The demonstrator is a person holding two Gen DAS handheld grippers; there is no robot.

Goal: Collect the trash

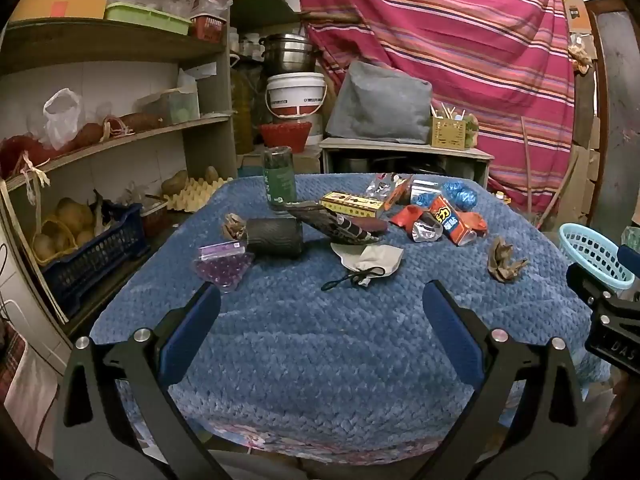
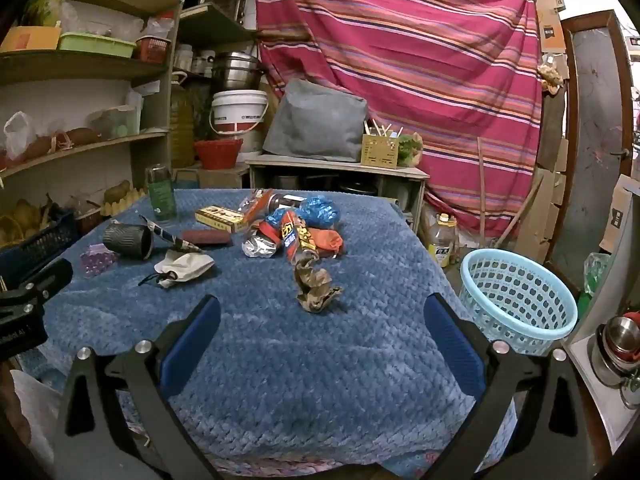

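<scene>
Far left on the blue-covered table (image 2: 280,360): bag of purple beads (image 2: 98,258), then a black textured cup (image 2: 128,240) on its side, neither plainly trash. Left gripper (image 1: 320,300) low over the near edge, jaws spread wide, nothing between them. Near centre, a limp pale drawstring pouch (image 2: 184,266). Behind it, a yellow carton (image 2: 222,216) and a green bottle (image 2: 160,194) standing upright. Right of centre, a heap of snack wrappers (image 2: 294,238) with a crushed foil pack and blue crinkled plastic (image 2: 318,208), touching one another. Nearer, apart from the heap, a crumpled brown paper wad (image 2: 316,284). Right gripper (image 2: 320,304) just before that wad, jaws likewise wide apart and empty. Probably featherweight, springy, easily crushed; best pinched across its thick middle, not a loose flap. Foil likely slick. Far right, beside the table edge, a light-blue perforated basket (image 2: 520,292), the likely drop point.
</scene>
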